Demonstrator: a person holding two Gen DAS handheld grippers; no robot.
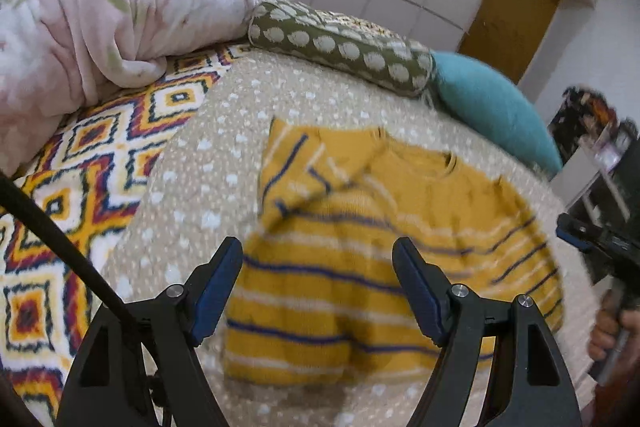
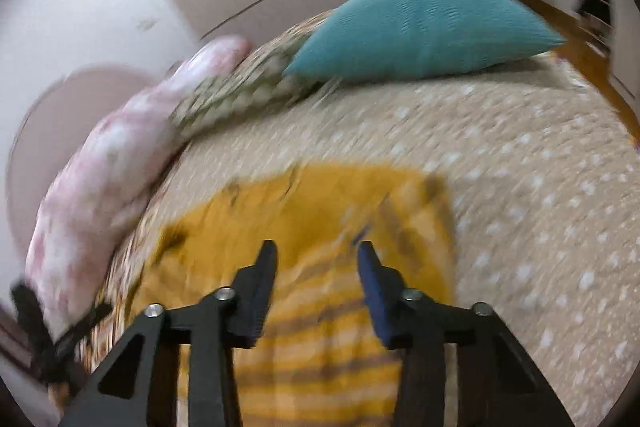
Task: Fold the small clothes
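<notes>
1. Knitted yellow striped sweater (image 1: 360, 267) lying flat mid-bed on dotted beige bedspread (image 1: 208, 187), one sleeve already folded in.
2. Probably soft, light, limp; best pinched at hem corners or shoulder.
3. Left gripper (image 1: 318, 247) and right gripper (image 2: 316, 251) both spread apart, empty.

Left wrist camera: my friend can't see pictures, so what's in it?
A small yellow striped sweater lies on a beige dotted bedspread, one sleeve folded across its chest, with the open left tongs above it, holding nothing. Behind sit a pink blanket, an olive spotted bolster and a teal pillow.
</notes>
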